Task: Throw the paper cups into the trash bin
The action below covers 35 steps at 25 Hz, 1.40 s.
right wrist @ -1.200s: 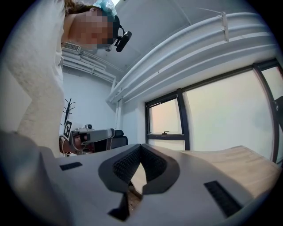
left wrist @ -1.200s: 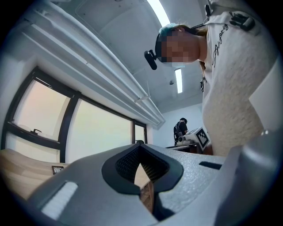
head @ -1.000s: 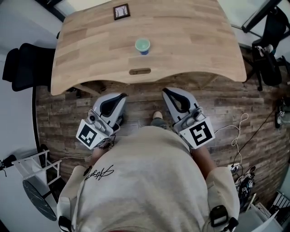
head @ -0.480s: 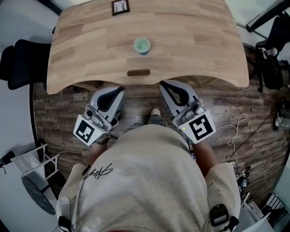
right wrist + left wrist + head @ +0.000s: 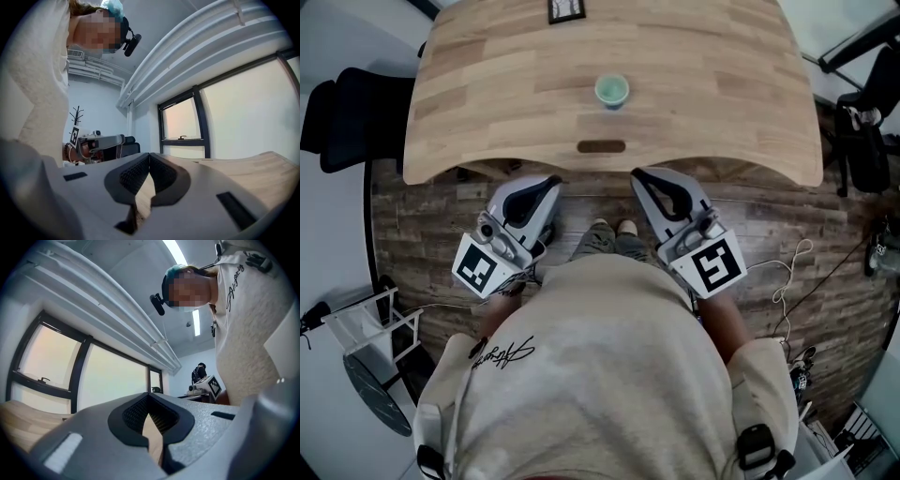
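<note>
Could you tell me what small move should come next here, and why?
Probably open the right gripper and reach forward toward the paper cup on the table: it and the left gripper are shut, empty, at the table's near edge.

Table (image 5: 487, 84): light wood, near edge curved; an oval slot (image 5: 601, 146) is cut close to that edge.
Frame (image 5: 566, 9): small, dark, laid at the table's far edge, cut off by the picture's top.
Floor (image 5: 441, 225): dark wood planks.
Chair (image 5: 342, 117): black, set left of the table.
Cables (image 5: 787, 281): white, looped on the floor at right.
Rack (image 5: 380, 333): white, placed at lower left, beside a round dark base (image 5: 370, 403).
Sweater (image 5: 600, 375): cream, script printed near 1 shoulder.
Shoes (image 5: 614, 228): 2 toes seen just before the table.
Windows (image 5: 112, 376): dark-framed, seen in both gripper views.
Coat stand (image 5: 75, 114): seen against the far wall.
</note>
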### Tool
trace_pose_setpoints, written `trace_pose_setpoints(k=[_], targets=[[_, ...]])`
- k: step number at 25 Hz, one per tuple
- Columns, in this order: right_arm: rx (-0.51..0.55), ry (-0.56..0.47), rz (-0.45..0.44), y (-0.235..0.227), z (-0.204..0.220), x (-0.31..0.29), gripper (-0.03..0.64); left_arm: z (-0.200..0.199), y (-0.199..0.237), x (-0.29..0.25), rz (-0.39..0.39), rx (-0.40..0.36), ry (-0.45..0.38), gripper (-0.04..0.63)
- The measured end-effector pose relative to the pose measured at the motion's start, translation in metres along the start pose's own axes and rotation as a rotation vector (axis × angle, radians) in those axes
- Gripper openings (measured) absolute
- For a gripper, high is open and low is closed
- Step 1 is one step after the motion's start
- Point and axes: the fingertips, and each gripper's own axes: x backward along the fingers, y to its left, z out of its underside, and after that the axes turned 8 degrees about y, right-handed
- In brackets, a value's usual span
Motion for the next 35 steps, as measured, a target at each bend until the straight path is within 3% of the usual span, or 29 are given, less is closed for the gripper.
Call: trace_pose_setpoints(k=[19,28,35], targets=[[-0.063,-0.091,0.049,-0.027,0.001,-0.027,0.014,0.02,0.025,0.0,0.028,0.04,0.04,0.0],[-0.088,-0.001,0.045,-0.042,0.032,-0.045,0.12,0.036,0.027,-0.003,0.038,0.068,0.08,0.0],[-0.102,0.147,0.035,-0.05,0.075,-0.064,0.184,0.045,0.031,0.0,0.035,0.082,0.088,0.0]])
